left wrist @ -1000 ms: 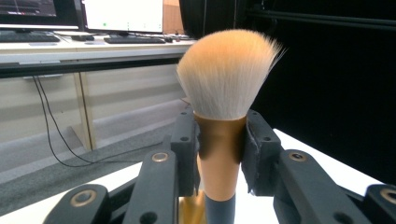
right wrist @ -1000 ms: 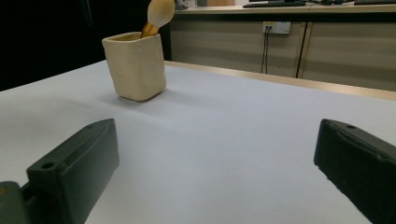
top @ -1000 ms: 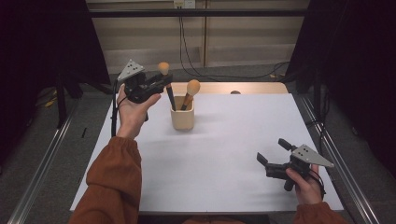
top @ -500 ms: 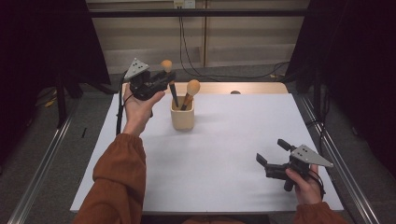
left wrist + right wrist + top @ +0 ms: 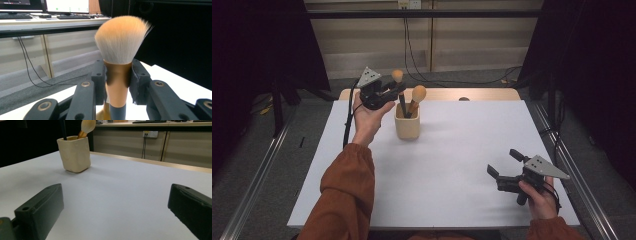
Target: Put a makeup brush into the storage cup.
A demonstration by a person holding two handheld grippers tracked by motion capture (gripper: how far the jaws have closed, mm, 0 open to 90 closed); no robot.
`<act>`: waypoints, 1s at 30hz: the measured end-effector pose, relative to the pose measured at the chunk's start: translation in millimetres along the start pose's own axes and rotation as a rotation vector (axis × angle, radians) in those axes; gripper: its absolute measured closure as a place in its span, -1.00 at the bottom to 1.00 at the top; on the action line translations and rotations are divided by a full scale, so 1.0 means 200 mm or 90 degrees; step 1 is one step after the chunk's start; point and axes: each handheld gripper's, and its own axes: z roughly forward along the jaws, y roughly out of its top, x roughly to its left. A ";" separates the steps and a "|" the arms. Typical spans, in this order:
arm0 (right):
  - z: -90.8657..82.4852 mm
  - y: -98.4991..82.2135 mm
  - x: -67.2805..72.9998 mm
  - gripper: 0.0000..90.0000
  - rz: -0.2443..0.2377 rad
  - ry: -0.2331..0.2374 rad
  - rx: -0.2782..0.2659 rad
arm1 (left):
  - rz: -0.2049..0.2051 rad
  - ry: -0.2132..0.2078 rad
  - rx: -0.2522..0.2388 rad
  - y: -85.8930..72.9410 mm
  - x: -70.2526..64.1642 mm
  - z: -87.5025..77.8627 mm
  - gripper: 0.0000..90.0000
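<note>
A beige cup [image 5: 407,125] stands on the white table [image 5: 462,150] at the back left of centre. One tan-bristled brush [image 5: 418,94] leans in it. My left gripper [image 5: 396,90] is above the cup's left rim, shut on a second brush [image 5: 397,76], whose dark handle runs down into the cup. In the left gripper view the jaws clamp that brush's copper ferrule [image 5: 117,81] below the bristles [image 5: 122,37]. My right gripper [image 5: 501,161] is open near the front right edge, nothing between its jaws. Its view faces the cup [image 5: 74,153] across bare table.
A wooden strip [image 5: 482,94] runs along the table's far edge. Black cables [image 5: 412,45] hang down the panel behind it. Metal rails [image 5: 257,180] flank the table on both sides. Desks with monitors [image 5: 67,5] show behind the brush in the left gripper view.
My left gripper has carried the brush to the right, closer over the cup. The right gripper has stayed where it was, open.
</note>
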 end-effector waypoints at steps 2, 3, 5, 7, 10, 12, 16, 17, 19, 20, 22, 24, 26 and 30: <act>0.00 0.00 0.00 -1.00 -0.001 0.001 0.002 | -0.001 -0.001 0.003 -0.01 0.00 0.00 0.54; 0.00 0.00 0.00 -1.00 0.001 0.000 0.001 | 0.001 0.000 0.006 -0.02 0.00 0.00 0.54; 0.00 0.00 0.00 -1.00 -0.003 0.002 0.002 | -0.001 0.002 0.009 -0.03 0.01 0.01 0.54; 0.00 0.00 0.00 -1.00 -0.001 -0.001 0.001 | -0.004 0.003 0.011 -0.04 0.01 0.01 0.54; 0.00 0.00 0.00 -1.00 -0.001 0.000 0.002 | -0.008 -0.001 0.018 -0.05 0.01 0.01 0.54; 0.00 0.00 0.00 -1.00 0.000 0.001 0.002 | -0.005 0.002 0.022 -0.07 0.02 0.02 0.54; 0.00 0.00 0.00 -1.00 -0.002 0.002 0.002 | -0.008 0.004 0.028 -0.09 0.02 0.02 0.54; 0.00 0.00 0.00 -1.00 -0.002 0.002 0.003 | -0.009 0.004 0.029 -0.10 0.02 0.02 0.54; 0.00 0.00 0.00 -1.00 -0.003 0.004 0.002 | -0.007 0.002 0.029 -0.10 0.01 0.03 0.54; 0.00 0.00 0.00 -1.00 -0.004 0.005 0.002 | -0.007 0.000 0.028 -0.11 0.01 0.03 0.54; 0.00 0.00 0.00 -1.00 -0.003 0.006 0.001 | -0.004 -0.002 0.030 -0.11 0.00 0.03 0.54; 0.00 0.00 0.00 -1.00 -0.003 0.007 0.001 | -0.003 -0.002 0.032 -0.11 0.00 0.03 0.54; 0.00 0.00 0.00 -1.00 -0.004 0.007 0.000 | -0.004 -0.003 0.035 -0.12 0.00 0.03 0.54; 0.00 0.00 0.00 -1.00 -0.006 0.011 0.000 | 0.003 -0.008 0.034 -0.13 -0.01 0.04 0.54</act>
